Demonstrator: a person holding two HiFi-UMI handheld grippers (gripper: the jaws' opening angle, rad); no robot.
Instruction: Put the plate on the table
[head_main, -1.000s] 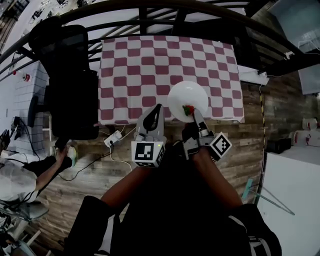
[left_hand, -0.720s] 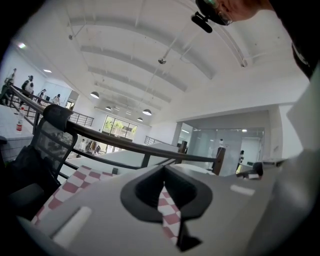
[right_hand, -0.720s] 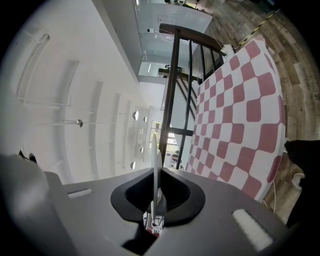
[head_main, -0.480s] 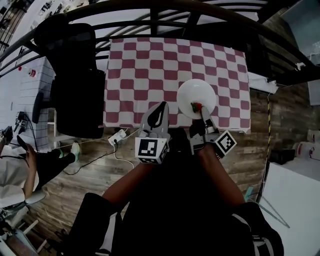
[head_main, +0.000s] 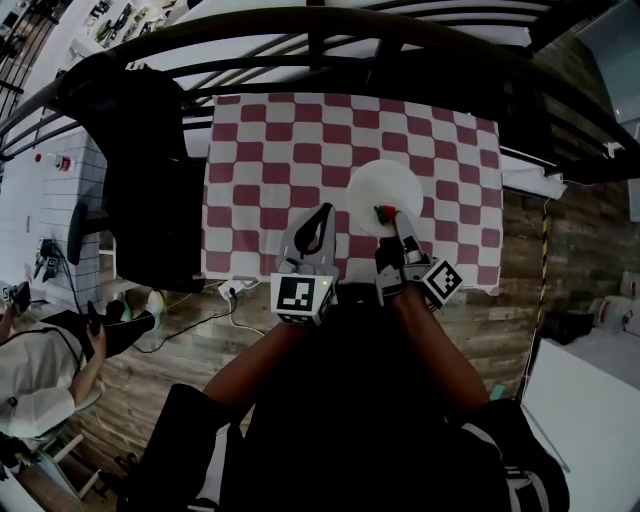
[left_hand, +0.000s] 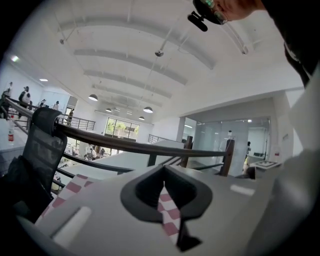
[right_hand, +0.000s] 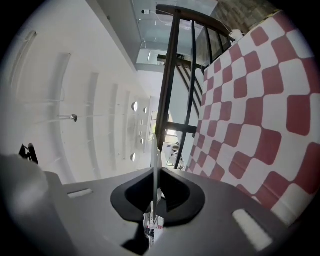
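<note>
Carried plate (head_main: 380, 185) farther in over tabletop (head_main: 260, 160), away from near edge, rim clamped in right hand-held gripper (head_main: 392, 222). Brought left hand-held gripper (head_main: 312, 232) forward too, now over checkered cloth.

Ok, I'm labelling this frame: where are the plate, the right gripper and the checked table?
plate (head_main: 378, 185), head view, bare white centre.
right gripper (head_main: 390, 216), head view, between its fingertips at the plate's near rim.
checked table (head_main: 270, 150), head view, bare cloth left of the plate.
</note>
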